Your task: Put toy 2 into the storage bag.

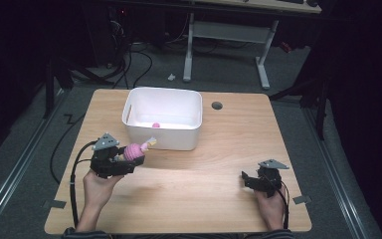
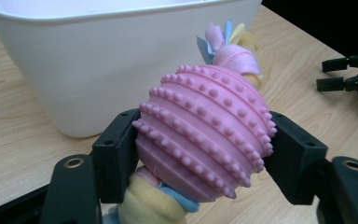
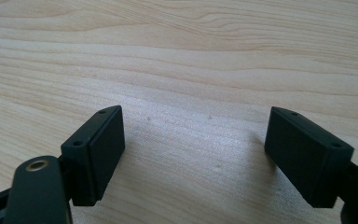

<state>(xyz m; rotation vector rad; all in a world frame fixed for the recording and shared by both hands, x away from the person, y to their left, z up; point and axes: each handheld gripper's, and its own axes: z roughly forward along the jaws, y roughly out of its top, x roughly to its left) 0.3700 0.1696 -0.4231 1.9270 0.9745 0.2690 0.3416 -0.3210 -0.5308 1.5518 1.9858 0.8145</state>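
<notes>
A white rectangular plastic bin (image 1: 163, 130) stands at the far middle of the light wooden table (image 1: 204, 189), a small pink ball (image 1: 155, 125) inside it.

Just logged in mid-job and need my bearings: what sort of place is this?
Probably a lab or workshop recording station: a wooden table on grey carpet, cables trailing on the floor behind, another desk frame beyond, dark surroundings.

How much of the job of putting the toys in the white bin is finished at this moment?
One small pink item already lies inside the white bin. The left gripper holds the pink studded toy, near the bin's front wall. It is not yet in the bin. The right gripper rests open on the table.
</notes>
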